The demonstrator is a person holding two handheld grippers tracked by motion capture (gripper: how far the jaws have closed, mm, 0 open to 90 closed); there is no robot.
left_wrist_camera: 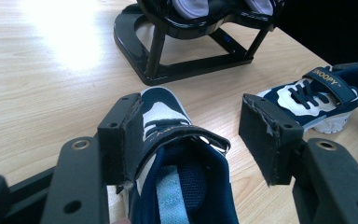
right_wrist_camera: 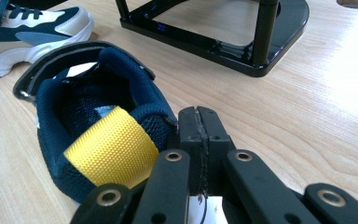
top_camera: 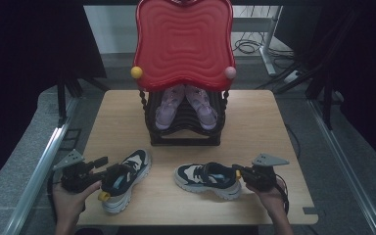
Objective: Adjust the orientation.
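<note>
Left gripper (top_camera: 99, 166) stood wide astride the left sneaker (top_camera: 125, 178); right gripper (top_camera: 240, 173), closed empty beside the right sneaker's (top_camera: 207, 178) heel, risked shoving it.

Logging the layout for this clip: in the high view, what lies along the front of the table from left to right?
Left gripper → left navy-and-white sneaker → right navy-and-white sneaker → right gripper.
</note>
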